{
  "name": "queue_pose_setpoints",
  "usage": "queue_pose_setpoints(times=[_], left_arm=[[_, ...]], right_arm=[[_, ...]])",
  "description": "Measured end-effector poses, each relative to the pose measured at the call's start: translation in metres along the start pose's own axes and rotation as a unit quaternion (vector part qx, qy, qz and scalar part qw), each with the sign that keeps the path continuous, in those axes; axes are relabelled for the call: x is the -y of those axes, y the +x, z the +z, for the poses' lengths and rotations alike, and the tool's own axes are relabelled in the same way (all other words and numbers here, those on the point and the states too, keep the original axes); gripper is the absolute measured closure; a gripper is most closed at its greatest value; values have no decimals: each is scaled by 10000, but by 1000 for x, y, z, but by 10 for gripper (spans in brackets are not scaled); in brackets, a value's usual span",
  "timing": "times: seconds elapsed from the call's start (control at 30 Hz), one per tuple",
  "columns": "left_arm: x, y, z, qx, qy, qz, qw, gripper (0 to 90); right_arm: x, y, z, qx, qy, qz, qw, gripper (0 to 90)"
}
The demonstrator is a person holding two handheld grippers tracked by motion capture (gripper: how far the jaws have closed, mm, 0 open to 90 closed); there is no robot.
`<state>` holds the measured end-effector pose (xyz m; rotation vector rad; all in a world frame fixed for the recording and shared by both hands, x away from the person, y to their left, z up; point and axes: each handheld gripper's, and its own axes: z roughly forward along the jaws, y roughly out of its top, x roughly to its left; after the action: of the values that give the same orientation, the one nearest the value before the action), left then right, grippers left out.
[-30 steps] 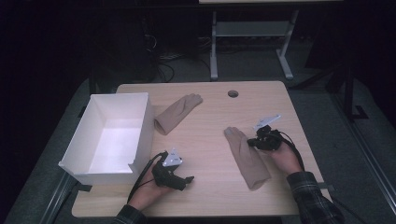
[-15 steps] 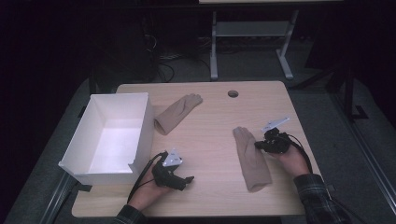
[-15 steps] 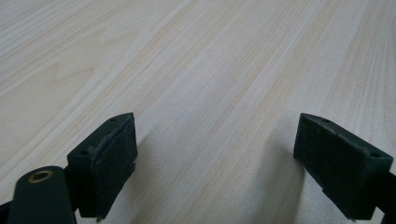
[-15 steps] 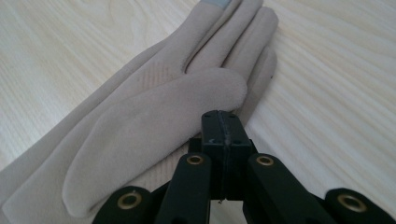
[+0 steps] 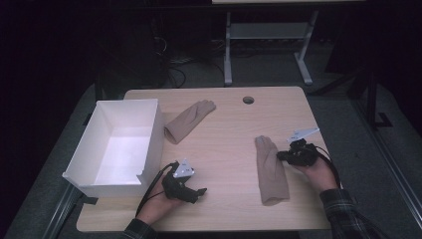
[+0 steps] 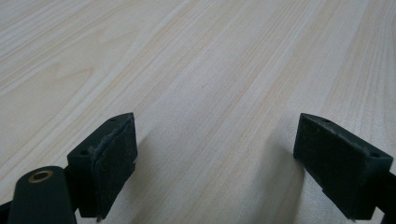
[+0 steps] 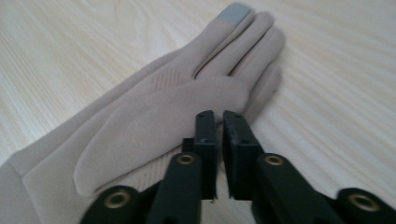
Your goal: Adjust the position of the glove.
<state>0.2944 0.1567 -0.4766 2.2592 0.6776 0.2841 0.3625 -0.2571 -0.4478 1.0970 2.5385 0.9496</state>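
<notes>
A beige glove (image 5: 271, 169) lies flat on the wooden table, fingers pointing away from the person. In the right gripper view this glove (image 7: 163, 107) has a grey fingertip patch. My right gripper (image 5: 279, 155) sits just right of its finger end. Its jaws (image 7: 219, 116) have just been opening and stand a narrow slit apart, above the glove's thumb, with nothing between them. A second beige glove (image 5: 188, 119) lies beside the white box (image 5: 157, 129). My left gripper (image 5: 199, 194) rests near the front edge, wide open (image 6: 215, 140) over bare wood.
The white box stands open-topped at the table's left side. A round cable hole (image 5: 248, 100) is near the far edge. Bare wood (image 5: 229, 144) lies between the two gloves. A metal stand (image 5: 229, 50) is on the floor behind.
My right gripper has moved to the right, and the near glove's finger end has shifted right with it. The left gripper has stayed still.
</notes>
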Motion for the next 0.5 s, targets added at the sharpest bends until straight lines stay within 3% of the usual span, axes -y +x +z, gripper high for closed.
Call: queue_pose_setpoints(times=[0.13,0.3,0.5], left_arm=[[0,0,0,0,-1,1,10000,129],[0,0,0,-3,8,-7,10000,129],[0,0,0,-8,-5,-14,10000,128]], right_arm=[[10,-1,-6,207,-124,-52,9997,599],[29,-5,-13,519,-315,68,9981,371],[47,-9,-8,750,-298,244,9964,257]])
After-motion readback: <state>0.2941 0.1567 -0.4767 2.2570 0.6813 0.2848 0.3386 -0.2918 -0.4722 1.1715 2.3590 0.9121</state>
